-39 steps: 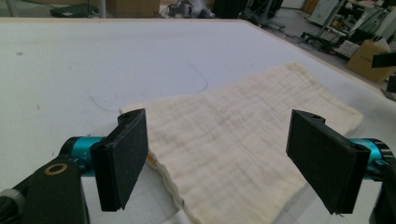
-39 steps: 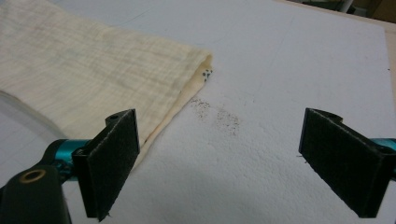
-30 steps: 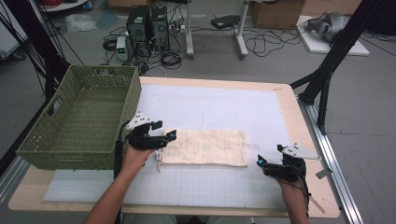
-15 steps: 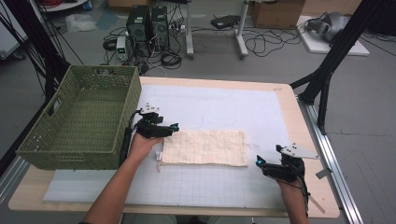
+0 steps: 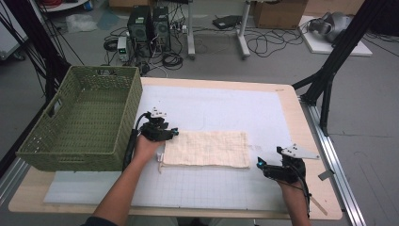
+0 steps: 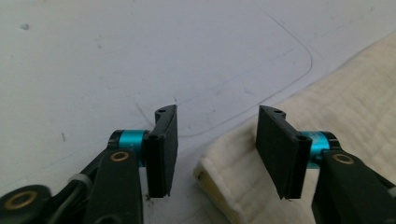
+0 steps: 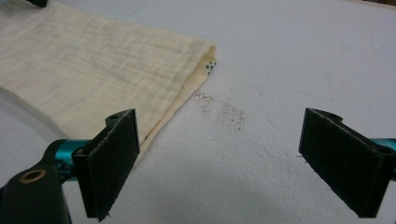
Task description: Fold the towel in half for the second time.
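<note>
One green wicker basket point(image 5: 80, 120) sits on the table's point(image 5: 301, 117) left side, nothing visible inside it. One cream cloth point(image 5: 207, 148), folded flat into a long rectangle, lies on the white grid mat point(image 5: 226, 106) just right of the basket, w/ a narrow gap between them. No readable writing or brand on cloth, basket or mat; mat has faint pen lines only.

Two grippers, one per hand. Left gripper point(image 5: 170, 133) is at the cloth's near-basket end, by its far left corner; in the left gripper view its jaws stand apart, released, w/ the cloth's point(image 6: 327, 121) folded corner between and just below them, the left gripper point(image 6: 215, 144) grasping nothing. Right gripper point(image 5: 259, 165) rests on the mat just off the cloth's front right corner, on the side away from the basket; in the right gripper view the right gripper point(image 7: 243, 163) is spread wide, empty, the cloth point(image 7: 93, 70) edge running beside one jaw, bare mat w/ a dark smudge point(image 7: 224, 112) between them
</note>
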Tool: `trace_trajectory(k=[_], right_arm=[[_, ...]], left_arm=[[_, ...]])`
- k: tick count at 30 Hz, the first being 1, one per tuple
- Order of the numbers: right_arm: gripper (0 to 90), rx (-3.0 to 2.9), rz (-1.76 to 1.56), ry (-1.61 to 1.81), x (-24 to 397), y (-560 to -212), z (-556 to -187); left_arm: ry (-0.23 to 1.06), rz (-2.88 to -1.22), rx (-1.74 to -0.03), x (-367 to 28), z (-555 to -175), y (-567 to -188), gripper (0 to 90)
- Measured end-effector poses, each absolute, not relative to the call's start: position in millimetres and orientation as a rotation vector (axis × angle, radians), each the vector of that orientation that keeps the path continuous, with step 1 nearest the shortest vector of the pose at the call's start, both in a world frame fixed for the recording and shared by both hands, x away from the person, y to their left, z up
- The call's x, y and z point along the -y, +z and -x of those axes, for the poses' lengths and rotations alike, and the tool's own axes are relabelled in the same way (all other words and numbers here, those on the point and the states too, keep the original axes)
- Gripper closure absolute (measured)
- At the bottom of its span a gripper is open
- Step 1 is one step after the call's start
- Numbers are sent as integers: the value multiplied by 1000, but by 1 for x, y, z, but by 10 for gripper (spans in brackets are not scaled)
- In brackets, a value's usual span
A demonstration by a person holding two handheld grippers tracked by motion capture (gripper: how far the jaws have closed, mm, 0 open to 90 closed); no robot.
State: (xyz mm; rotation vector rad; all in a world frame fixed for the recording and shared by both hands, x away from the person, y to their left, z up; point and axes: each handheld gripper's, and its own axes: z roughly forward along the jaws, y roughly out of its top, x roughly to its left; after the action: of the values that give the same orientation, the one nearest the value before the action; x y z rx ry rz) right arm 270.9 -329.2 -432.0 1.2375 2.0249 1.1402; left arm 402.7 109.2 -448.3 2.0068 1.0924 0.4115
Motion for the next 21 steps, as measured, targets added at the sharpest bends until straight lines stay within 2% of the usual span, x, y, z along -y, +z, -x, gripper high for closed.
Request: trace_trajectory(k=[3, 7, 10, 15, 21], right_arm=[[116, -2031, -1233, 1136, 328, -433, -272], [116, -2045, -1236, 1133, 325, -434, -276], [117, -2052, -1224, 1144, 320, -432, -282], [117, -2083, -1215, 1160, 312, -426, -296], [118, -2159, -1207, 1169, 301, -417, -327]], left_arm=[[449, -2028, -1070, -108, -400, -448, 553], [413, -2019, -1059, -109, -398, -448, 726], [404, -2016, -1045, -108, -398, -449, 807], [370, -1983, -1063, -111, -398, -451, 828], [397, -1983, -1044, -110, -396, -452, 842]])
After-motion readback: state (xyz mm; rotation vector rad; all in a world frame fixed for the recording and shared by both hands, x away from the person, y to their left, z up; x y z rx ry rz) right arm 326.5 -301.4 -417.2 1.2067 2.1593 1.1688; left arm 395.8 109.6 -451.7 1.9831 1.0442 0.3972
